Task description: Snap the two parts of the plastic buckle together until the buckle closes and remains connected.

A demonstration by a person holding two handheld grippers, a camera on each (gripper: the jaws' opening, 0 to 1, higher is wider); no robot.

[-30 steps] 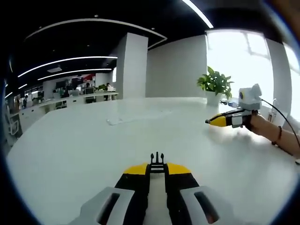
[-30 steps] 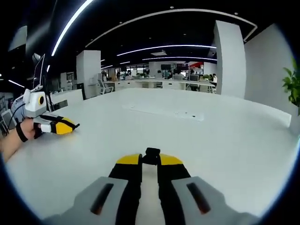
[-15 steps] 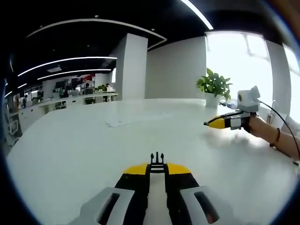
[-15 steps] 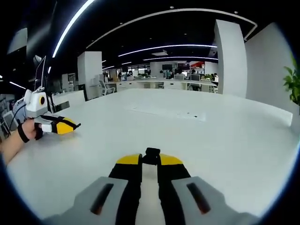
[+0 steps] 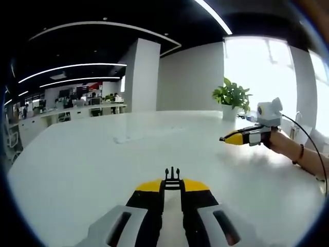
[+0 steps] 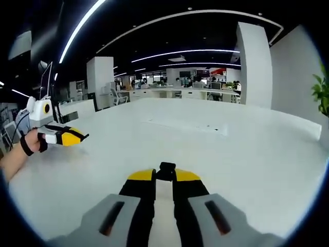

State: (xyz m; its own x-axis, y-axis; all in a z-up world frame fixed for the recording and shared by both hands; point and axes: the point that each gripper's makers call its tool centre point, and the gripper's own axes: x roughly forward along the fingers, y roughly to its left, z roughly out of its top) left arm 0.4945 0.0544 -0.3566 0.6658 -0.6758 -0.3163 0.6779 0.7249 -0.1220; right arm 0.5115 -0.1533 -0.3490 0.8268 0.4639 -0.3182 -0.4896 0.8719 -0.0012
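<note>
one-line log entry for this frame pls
left claw: shut on pronged buckle half | right claw: shut on socket buckle half | halves: apart, not mated | table: white | state: pre-join

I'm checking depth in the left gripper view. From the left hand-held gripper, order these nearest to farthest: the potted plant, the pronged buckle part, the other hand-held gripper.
1. Pronged buckle part, pinched between the left hand-held gripper's jaw tips, bottom centre.
2. Right hand-held gripper, held above the white table, off to the right.
3. Potted plant, at the table's far edge, behind that gripper.
</note>
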